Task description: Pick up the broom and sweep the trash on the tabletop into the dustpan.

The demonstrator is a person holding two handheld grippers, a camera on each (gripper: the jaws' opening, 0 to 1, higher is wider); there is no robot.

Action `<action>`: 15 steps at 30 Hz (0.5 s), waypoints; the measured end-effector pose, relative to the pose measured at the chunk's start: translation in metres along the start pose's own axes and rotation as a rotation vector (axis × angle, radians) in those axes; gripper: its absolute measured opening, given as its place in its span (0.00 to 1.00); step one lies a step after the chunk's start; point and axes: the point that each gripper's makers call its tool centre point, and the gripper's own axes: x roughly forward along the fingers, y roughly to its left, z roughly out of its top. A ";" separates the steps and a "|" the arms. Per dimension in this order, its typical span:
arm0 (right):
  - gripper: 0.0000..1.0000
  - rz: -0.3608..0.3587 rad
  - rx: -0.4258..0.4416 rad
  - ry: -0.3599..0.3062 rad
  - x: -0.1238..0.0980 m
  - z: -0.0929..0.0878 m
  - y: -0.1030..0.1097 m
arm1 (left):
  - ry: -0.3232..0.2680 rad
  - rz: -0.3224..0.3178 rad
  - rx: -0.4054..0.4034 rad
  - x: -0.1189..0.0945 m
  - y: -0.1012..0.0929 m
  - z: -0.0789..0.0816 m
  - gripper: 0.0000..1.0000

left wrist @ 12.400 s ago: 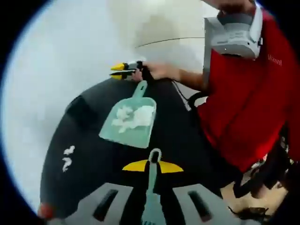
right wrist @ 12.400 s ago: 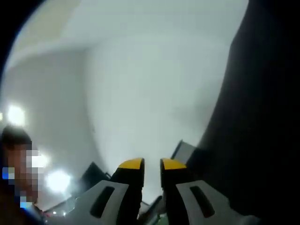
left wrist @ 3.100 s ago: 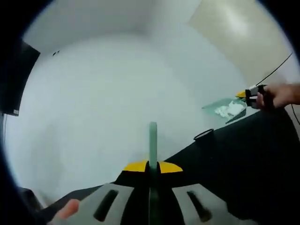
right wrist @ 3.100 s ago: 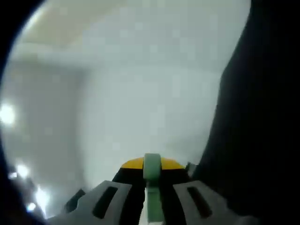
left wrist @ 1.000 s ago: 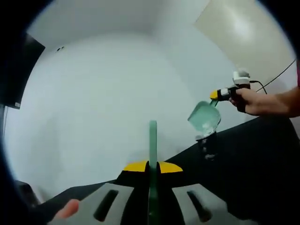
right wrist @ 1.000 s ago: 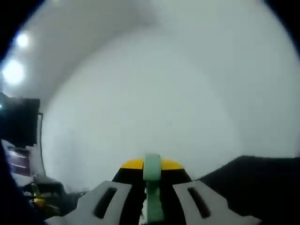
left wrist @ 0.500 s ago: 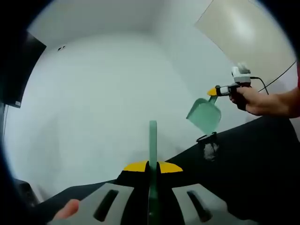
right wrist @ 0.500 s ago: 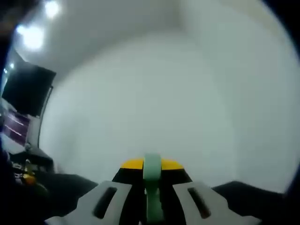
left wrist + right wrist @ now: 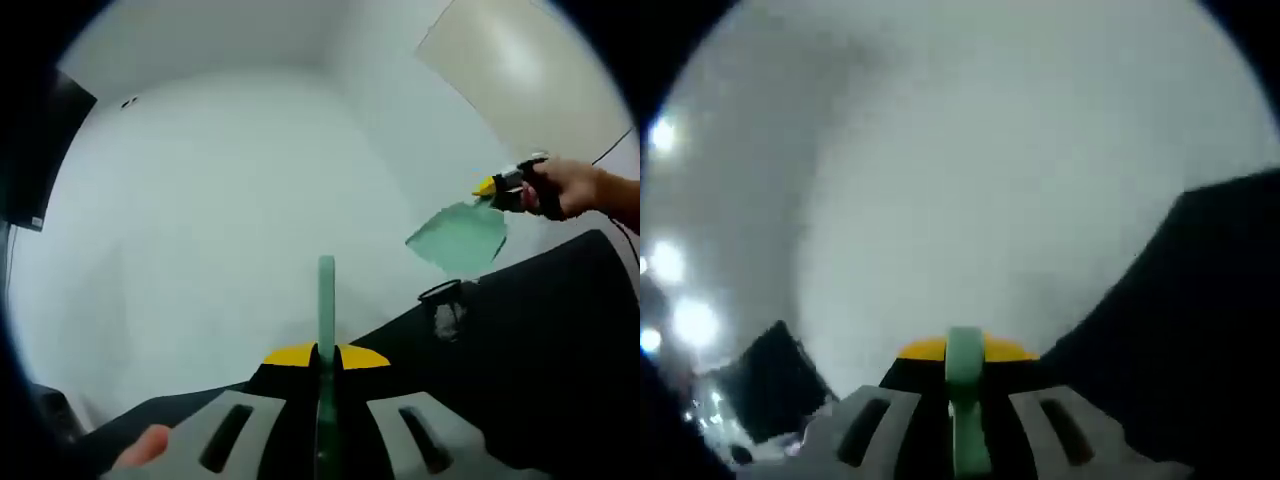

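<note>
Left gripper view has the left gripper [image 9: 325, 352] clamped on the broom handle [image 9: 326, 300], parked upright out of the way, while the right gripper [image 9: 487, 187] holds the dustpan [image 9: 458, 236] by its handle, raised above a small bin [image 9: 443, 307] on the black table [image 9: 560, 330], seemingly for emptying.

The right gripper [image 9: 965, 352] has its yellow-tipped jaws closed on a pale green handle [image 9: 964, 400] rising between them. Beyond lie a pale wall [image 9: 990, 170] and a black tabletop [image 9: 1180, 340], blurred.
</note>
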 end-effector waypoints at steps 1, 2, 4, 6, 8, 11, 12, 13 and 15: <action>0.11 -0.008 0.032 0.026 -0.003 -0.008 -0.006 | 0.002 0.001 0.003 0.000 0.000 0.000 0.04; 0.11 -0.023 0.082 0.062 -0.006 -0.020 -0.015 | 0.003 0.002 0.006 0.000 0.000 0.000 0.04; 0.11 -0.046 0.212 0.129 -0.012 -0.043 -0.030 | 0.005 0.004 0.007 0.000 0.000 -0.001 0.04; 0.11 -0.092 0.306 0.200 -0.018 -0.069 -0.052 | 0.006 0.006 0.007 0.000 0.001 -0.001 0.04; 0.11 -0.158 0.291 0.218 -0.022 -0.081 -0.074 | 0.007 0.008 0.007 -0.001 0.001 -0.001 0.04; 0.12 -0.210 0.335 0.219 -0.029 -0.091 -0.092 | 0.008 0.010 0.006 -0.001 0.002 -0.001 0.04; 0.12 -0.224 0.348 0.212 -0.031 -0.092 -0.098 | 0.008 0.010 0.007 -0.001 0.002 -0.001 0.04; 0.12 -0.231 0.350 0.206 -0.033 -0.093 -0.101 | 0.009 0.011 0.008 -0.001 0.002 -0.001 0.04; 0.13 -0.245 0.361 0.201 -0.036 -0.095 -0.106 | 0.009 0.006 0.007 -0.001 0.001 -0.001 0.04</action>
